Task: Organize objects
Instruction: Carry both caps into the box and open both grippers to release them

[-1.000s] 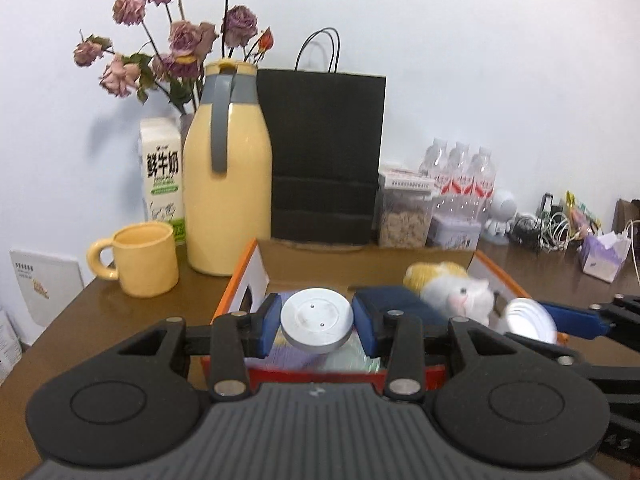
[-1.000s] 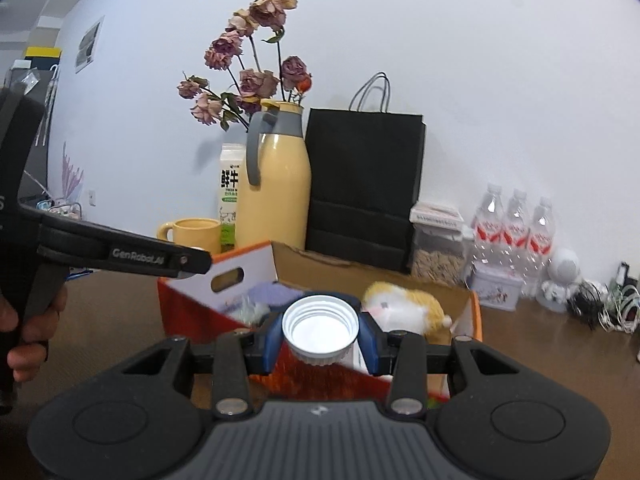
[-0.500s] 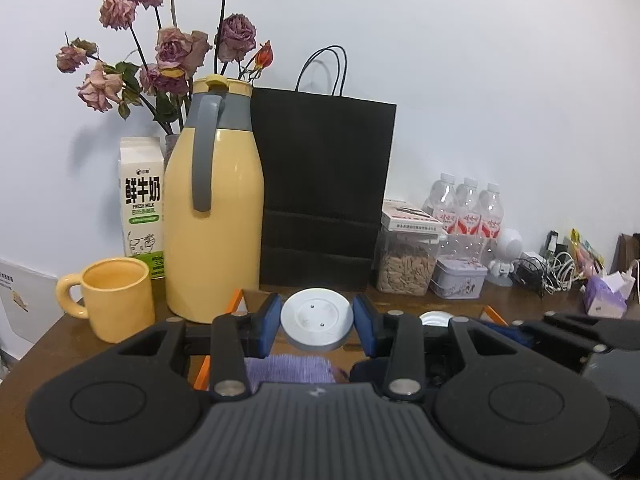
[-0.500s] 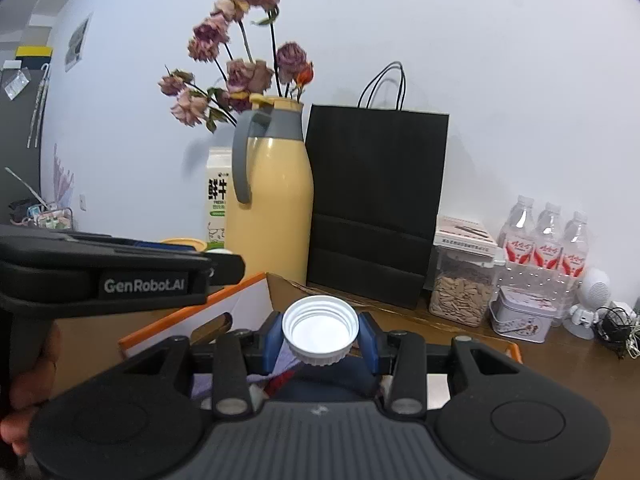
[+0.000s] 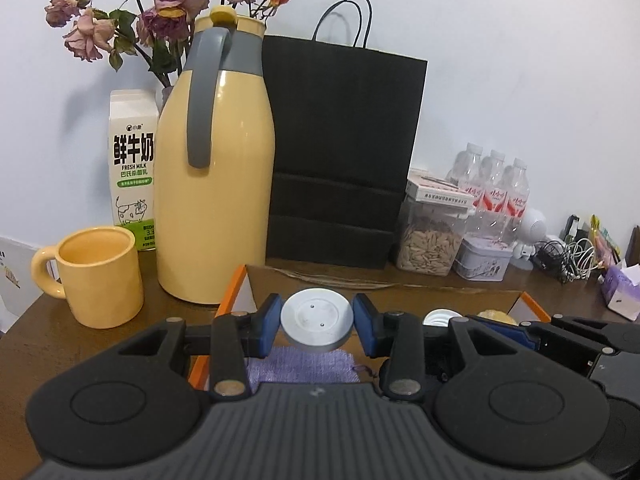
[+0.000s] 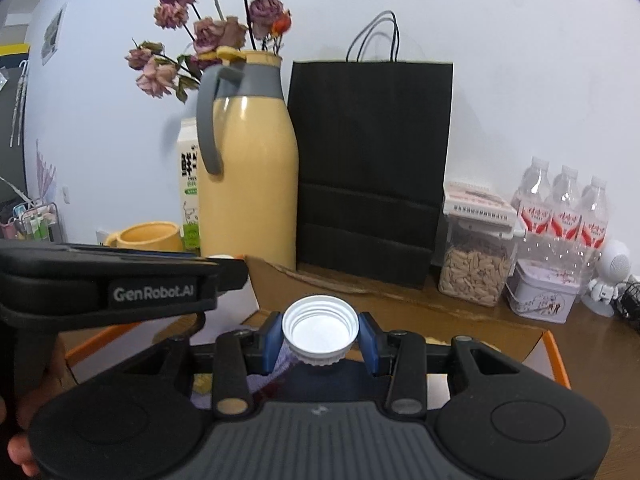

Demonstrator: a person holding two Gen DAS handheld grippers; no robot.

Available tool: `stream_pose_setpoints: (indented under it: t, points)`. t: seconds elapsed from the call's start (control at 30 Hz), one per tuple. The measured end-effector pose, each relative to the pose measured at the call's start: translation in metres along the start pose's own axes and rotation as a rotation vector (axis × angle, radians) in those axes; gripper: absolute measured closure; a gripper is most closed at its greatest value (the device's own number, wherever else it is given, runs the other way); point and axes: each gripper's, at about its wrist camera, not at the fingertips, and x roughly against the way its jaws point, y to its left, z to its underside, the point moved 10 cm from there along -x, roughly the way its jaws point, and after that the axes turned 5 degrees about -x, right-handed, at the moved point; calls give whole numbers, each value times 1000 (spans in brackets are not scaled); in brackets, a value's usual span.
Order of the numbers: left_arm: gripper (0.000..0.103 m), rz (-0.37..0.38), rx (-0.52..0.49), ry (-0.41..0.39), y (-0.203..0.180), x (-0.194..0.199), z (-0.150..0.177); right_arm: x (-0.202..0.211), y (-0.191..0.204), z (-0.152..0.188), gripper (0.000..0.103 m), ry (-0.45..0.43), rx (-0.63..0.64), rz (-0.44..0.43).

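My left gripper is shut on a round white lid, its flat top facing me, held over the orange-edged cardboard box. My right gripper is shut on a white screw cap with its hollow, threaded side toward the camera, also over the box. A purple cloth lies in the box below the left jaws. The left gripper's black body crosses the left of the right wrist view, a person's hand under it.
Behind the box stand a yellow thermos jug, a black paper bag, a milk carton, a yellow mug and dried roses. Right of the bag: a seed jar, water bottles, a tin, cables.
Both grippers have travelled forward over the box toward the jug and bag, which now loom larger. The box contents have dropped below the frames. Both grips are unchanged.
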Motion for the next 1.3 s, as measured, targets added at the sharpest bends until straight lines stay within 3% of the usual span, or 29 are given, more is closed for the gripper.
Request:
stream_pose_setpoints:
  t: [0.3, 0.33, 0.37, 0.4, 0.43, 0.47, 0.5, 0.67, 1.3]
  points:
    - [62, 1, -16, 1, -4, 2, 3, 1, -6, 8, 64, 18, -4, 15]
    - [54, -1, -15, 1, -3, 3, 3, 1, -7, 8, 64, 18, -8, 16]
    - [39, -5, -13, 2, -3, 3, 4, 2, -8, 9, 61, 17, -12, 18]
    - [32, -15, -10, -1, -2, 4, 4, 3, -10, 10, 52, 19, -16, 22]
    - [18, -27, -11, -8, -1, 5, 4, 4, -11, 11, 45, 19, -21, 26]
    - [2, -33, -10, -12, -1, 5, 3, 5, -13, 11, 28, 16, -28, 31]
    - [0, -41, -5, -19, 1, 6, 3, 6, -14, 11, 14, 12, -31, 37]
    - [0, -53, 15, -17, 5, 6, 3, 10, -19, 8, 0, -1, -50, 47]
    - [0, -42, 20, -74, 10, 40, -3, 44, -15, 2, 0, -57, -20, 51]
